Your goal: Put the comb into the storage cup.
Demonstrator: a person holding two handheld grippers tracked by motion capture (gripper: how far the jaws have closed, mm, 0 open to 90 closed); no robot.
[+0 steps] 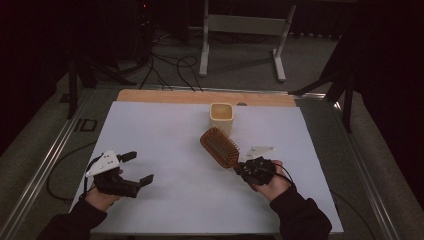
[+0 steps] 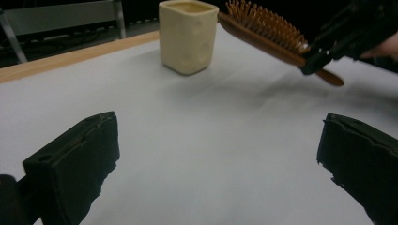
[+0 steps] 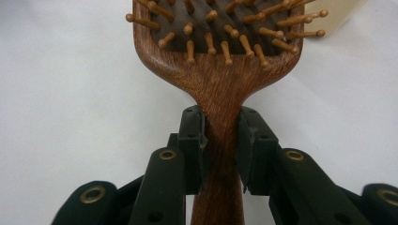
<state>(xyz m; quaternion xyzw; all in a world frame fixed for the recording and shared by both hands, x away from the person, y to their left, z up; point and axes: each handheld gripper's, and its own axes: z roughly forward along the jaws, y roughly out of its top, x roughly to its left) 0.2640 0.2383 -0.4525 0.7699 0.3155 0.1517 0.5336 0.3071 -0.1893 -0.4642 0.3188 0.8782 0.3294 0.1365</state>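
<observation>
Clamped in our right gripper (image 3: 221, 140) is the brown wooden paddle hairbrush (image 1: 220, 146) with wooden pins; the two black pads press on either side of its narrow handle just below the head, as the right gripper view shows plainly. In the high view that gripper (image 1: 243, 167) sits at about four o'clock on the white table sheet (image 1: 165, 135), and the brush head slants away from it toward eleven o'clock, pins facing up, lifted off the sheet. The tip of the head lies just beside the cream square ceramic cup (image 1: 221, 117), which stands upright at twelve o'clock near the wooden strip at the table's far edge (image 1: 165, 96). From the left gripper view we see the brush head (image 2: 263, 30) reaching the cup's rim (image 2: 187, 35); whether they touch we cannot tell. Our left gripper (image 1: 136, 169) is at eight o'clock, well apart from the brush, its jaws spread wide with nothing between them.
</observation>
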